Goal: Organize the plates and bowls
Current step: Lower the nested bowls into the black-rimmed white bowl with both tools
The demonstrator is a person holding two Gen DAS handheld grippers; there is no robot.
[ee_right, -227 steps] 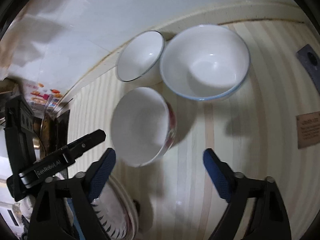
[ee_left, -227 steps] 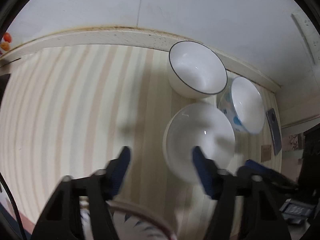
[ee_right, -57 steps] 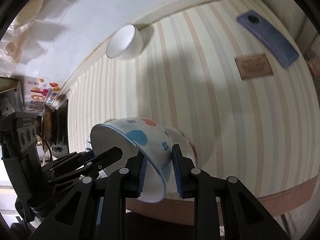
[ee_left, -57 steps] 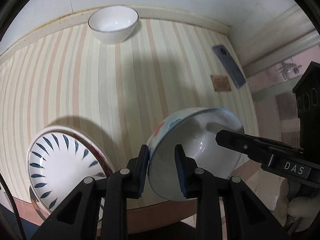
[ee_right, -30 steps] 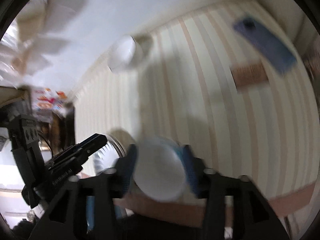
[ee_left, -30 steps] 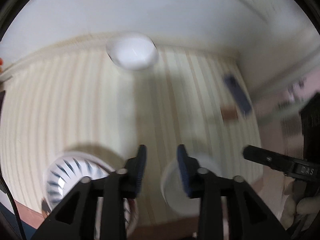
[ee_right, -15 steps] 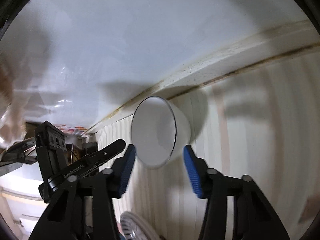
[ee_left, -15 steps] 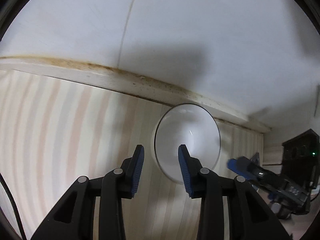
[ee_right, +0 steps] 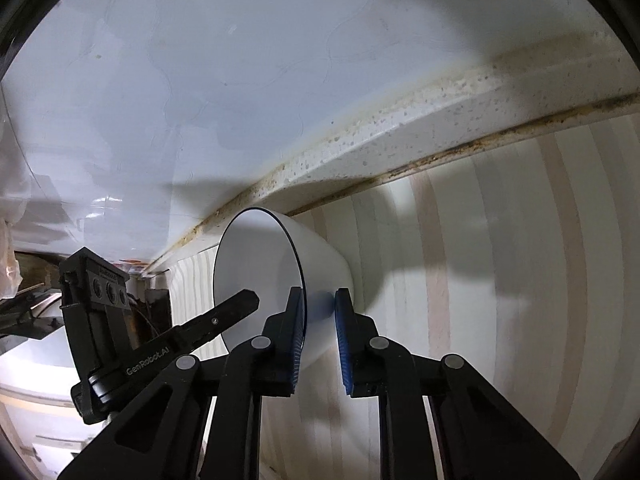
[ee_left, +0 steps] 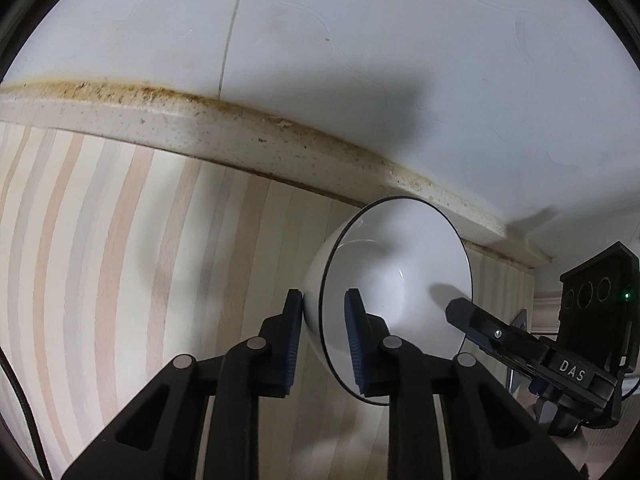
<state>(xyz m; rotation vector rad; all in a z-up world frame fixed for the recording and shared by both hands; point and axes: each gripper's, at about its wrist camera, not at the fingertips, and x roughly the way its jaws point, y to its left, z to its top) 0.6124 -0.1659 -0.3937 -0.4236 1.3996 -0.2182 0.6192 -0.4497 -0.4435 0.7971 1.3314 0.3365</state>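
Observation:
A white bowl (ee_left: 400,264) with a thin dark rim sits by the stained ledge at the back of the striped counter. My left gripper (ee_left: 323,300) is closing tight on its left rim, one pad outside the wall and one inside. My right gripper (ee_right: 318,300) is closing tight on the opposite rim of the same white bowl (ee_right: 320,256), gripping the wall the same way. Each gripper shows in the other's view: one of the right fingers (ee_left: 476,318) reaches into the bowl, and one of the left fingers (ee_right: 236,308) crosses its mouth.
The white tiled wall (ee_left: 320,60) and its speckled, stained ledge (ee_left: 200,124) rise just behind the bowl. The striped counter (ee_left: 100,260) stretches to the left in the left wrist view. Dark clutter and a white appliance (ee_right: 32,360) lie beyond the counter's left end.
Both grippers swept from the counter's front to the back wall and dropped over the white bowl. Half a second ago their jaws stood apart at its rim; now both are shut on it.

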